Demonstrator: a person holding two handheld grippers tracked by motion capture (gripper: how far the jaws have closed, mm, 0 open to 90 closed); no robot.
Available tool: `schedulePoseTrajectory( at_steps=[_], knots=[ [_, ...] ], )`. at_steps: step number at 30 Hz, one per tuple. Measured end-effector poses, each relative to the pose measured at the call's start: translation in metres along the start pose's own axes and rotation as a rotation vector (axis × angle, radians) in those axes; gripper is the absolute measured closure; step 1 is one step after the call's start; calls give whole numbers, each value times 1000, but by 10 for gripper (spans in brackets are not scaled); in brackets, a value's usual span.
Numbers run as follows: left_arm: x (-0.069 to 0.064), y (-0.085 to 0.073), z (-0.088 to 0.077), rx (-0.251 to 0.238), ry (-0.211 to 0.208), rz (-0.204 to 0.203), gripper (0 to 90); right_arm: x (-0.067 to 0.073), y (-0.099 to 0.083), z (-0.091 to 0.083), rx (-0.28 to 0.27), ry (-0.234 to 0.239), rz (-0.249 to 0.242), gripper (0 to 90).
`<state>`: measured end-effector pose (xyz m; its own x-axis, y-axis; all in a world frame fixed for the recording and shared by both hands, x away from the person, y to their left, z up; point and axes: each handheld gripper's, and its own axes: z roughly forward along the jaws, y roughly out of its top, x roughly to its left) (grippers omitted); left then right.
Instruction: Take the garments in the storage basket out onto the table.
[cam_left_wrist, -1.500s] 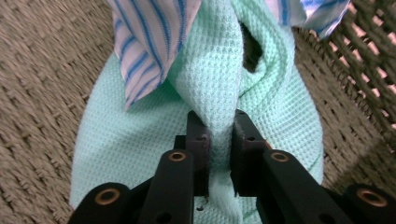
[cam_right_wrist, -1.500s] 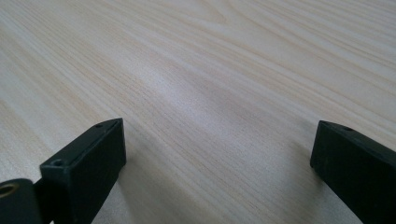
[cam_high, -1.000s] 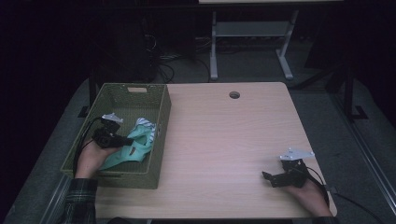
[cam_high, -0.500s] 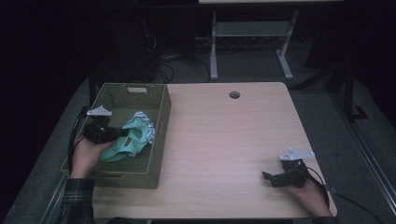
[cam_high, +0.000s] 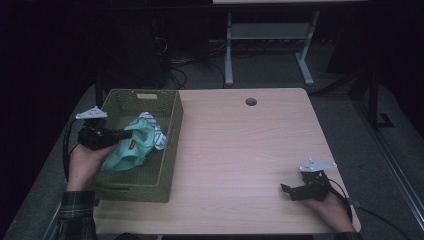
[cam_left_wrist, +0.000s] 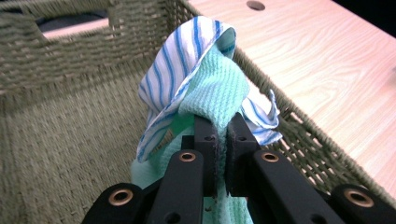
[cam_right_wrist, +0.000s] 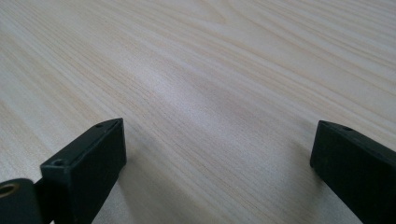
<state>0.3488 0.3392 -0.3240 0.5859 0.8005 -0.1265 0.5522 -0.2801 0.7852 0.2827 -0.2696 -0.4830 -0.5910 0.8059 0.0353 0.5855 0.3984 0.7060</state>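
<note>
A mint-green cloth (cam_high: 129, 148) with a blue-striped white cloth (cam_high: 152, 131) wrapped around it hangs partly lifted inside the olive woven basket (cam_high: 167, 150) at the table's left. My left gripper (cam_high: 122, 135) is shut on the green cloth (cam_left_wrist: 215, 88), its jaws pinching a fold, and the striped cloth (cam_left_wrist: 173, 70) drapes over the top. My right gripper (cam_high: 287, 191) rests near the table's front right corner. Its jaws (cam_right_wrist: 219, 154) stand wide apart over bare wood, with nothing between them.
The wooden table (cam_high: 240, 150) has a round cable hole (cam_high: 251, 102) near its far edge. A metal stand (cam_high: 267, 45) and cables lie on the dark floor behind. The basket wall (cam_left_wrist: 299, 135) rises between the cloths and the tabletop.
My left gripper has risen and drawn back toward the basket's left side, pulling the green cloth and the striped cloth up with it. The right gripper has stayed put.
</note>
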Motion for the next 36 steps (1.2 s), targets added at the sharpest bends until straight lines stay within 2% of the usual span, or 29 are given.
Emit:
schedulePoseTrajectory(
  at_steps=[5,27,36],
  knots=[
    [-1,9,-9,-37,-6,-3,852,0,0,0,0,1,-2,33],
    [-18,54,-29,-77,-55,48,852,0,0,0,-1,-1,-2,33],
    [-32,79,-35,-102,-104,89,853,0,0,0,-1,-1,-1,33]
  ],
)
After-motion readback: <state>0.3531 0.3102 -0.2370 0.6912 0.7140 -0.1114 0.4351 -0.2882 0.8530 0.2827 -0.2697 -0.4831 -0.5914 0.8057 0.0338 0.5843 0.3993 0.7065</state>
